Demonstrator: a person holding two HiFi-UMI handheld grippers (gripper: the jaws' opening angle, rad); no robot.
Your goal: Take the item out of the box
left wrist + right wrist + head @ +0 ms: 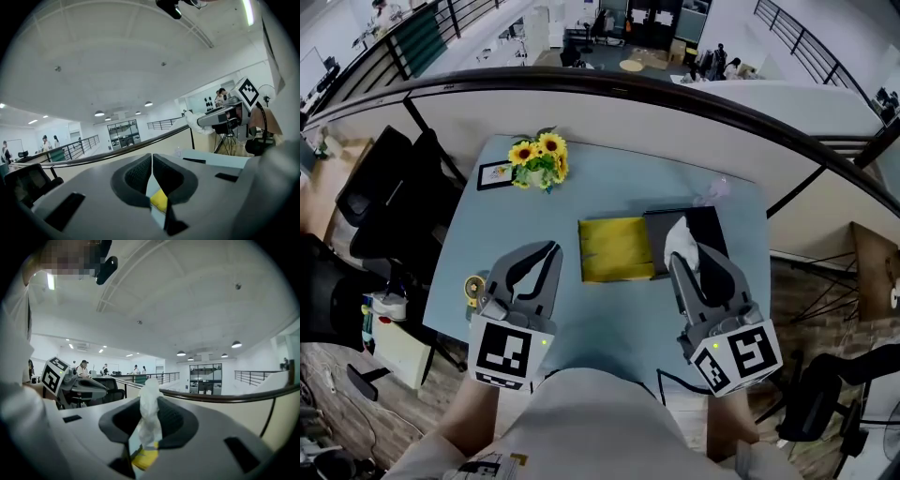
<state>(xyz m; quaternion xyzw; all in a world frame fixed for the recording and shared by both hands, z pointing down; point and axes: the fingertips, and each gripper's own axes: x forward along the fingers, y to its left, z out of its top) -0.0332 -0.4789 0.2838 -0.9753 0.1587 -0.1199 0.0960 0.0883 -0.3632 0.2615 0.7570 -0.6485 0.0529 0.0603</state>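
I have the item (149, 416) pinched in the right gripper (682, 261). The fingers are clamped on it close to their tips, and the gap between them is narrow because the stuff squashes down. The left gripper (152, 163) hangs at the near left with its fingers together and nothing between them.

In the head view the item sits over the black half (710, 228) of the open box. The yellow half (616, 249) lies just beside it on the left. The gripper looks held high above the table (609, 192), so I judge the item is already out of the box, though I cannot see its lower end against the rim.

To finish this well, I would keep the squeeze as it is (a harder pinch on something this thin risks tearing it). I would carry it sideways to a bare patch on the near side of the table, away from the sunflowers (540, 159) at the far left. I would lower it until it rests there before parting the fingers. If a trailing end catches on the box, the free left gripper could press the yellow half down to steady it.

The item is white, crumpled and soft-looking, like tissue or a thin wrapper. It stands up past the fingertips in a twisted tuft, and a looser fold hangs below the pinch. I cannot tell whether anything is wrapped inside it.
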